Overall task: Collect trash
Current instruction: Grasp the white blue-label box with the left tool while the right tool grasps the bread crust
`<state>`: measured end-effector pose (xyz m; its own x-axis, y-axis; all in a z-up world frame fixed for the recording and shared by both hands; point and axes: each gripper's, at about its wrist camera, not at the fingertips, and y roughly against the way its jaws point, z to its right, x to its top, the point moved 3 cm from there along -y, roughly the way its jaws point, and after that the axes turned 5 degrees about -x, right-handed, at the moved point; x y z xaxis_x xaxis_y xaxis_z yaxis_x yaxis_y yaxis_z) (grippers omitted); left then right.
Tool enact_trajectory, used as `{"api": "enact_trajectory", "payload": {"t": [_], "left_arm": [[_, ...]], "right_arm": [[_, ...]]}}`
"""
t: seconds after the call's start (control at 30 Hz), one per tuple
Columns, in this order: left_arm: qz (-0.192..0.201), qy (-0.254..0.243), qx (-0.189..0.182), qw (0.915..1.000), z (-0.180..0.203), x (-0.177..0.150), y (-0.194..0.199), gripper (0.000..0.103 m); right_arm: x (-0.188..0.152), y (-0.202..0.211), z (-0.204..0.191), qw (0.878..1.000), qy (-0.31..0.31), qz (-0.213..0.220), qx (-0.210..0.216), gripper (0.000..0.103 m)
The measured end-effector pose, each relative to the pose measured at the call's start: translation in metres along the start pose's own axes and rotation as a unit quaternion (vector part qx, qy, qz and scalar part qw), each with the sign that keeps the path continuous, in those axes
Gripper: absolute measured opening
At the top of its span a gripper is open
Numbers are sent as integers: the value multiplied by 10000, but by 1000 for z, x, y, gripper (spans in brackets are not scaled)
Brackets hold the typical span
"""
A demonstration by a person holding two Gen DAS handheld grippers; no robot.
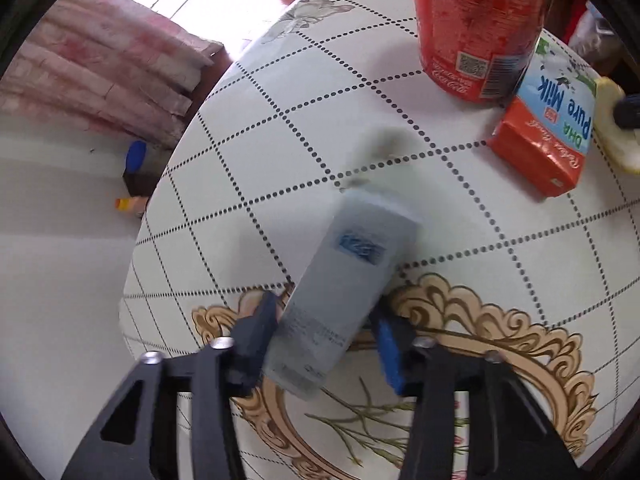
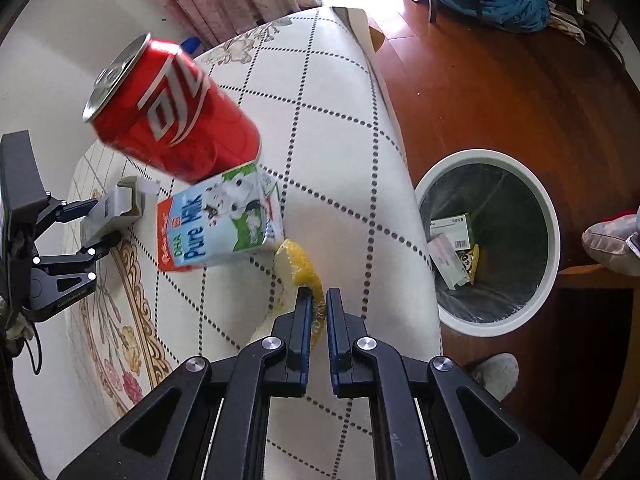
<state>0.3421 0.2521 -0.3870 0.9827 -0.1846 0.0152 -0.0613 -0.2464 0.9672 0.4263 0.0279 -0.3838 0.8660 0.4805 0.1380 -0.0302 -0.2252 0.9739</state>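
- Left wrist view: the left gripper (image 1: 326, 336) sits at the lower centre of the frame, its two fingers pinching the near end of a grey carton (image 1: 346, 288) that runs up and to the right from them (the carton is blurred, so its print cannot be read).
- Under it is the table (image 1: 280, 152), covered in a white cloth with dotted lines and a gold ornament at the bottom of the frame.
- At the upper right stands a red cola can (image 1: 476, 28); just below and right of it lies a milk carton (image 1: 548, 128) marked "Pure Milk", and at the right edge a yellow peel (image 1: 608, 136) with a dark fingertip on it.
- Right wrist view: the right gripper (image 2: 318, 300) is at the lower centre, its fingers close together with a narrow gap, nipping the edge of the yellow peel (image 2: 300, 264) on the table (image 2: 340, 140).
- The milk carton (image 2: 220, 220) lies just left of the peel, with the red cola can (image 2: 172, 116) above it in the upper left of the frame.
- At the left edge the left gripper (image 2: 108, 220) holds the grey carton (image 2: 116, 208).
- At the right, on the wooden floor (image 2: 480, 80), is a white-rimmed trash bin (image 2: 552, 216) with boxes and wrappers inside.
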Motion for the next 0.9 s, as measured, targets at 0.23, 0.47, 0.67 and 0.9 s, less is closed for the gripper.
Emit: {"api": "enact_trajectory", "payload": {"t": [0.23,0.47,0.67,0.9], "left_arm": [[237,927,-239,9951,23,-35,34,33],[420,2601,-974,9597,68,-98,86,33],[408,3850,-1776,9047,122,-148,86,34],[286,4659,-2042,8605,138,-161,51,36]], "right_arm": [[-31,17,-7,9998,121,-33,171,8],[-84,33,-9,9990,285,-146,316,8],[-143,29,-11,9973,633,-380,-26,8],[-155,14,-10,9978,455,-407,-255,11]]}}
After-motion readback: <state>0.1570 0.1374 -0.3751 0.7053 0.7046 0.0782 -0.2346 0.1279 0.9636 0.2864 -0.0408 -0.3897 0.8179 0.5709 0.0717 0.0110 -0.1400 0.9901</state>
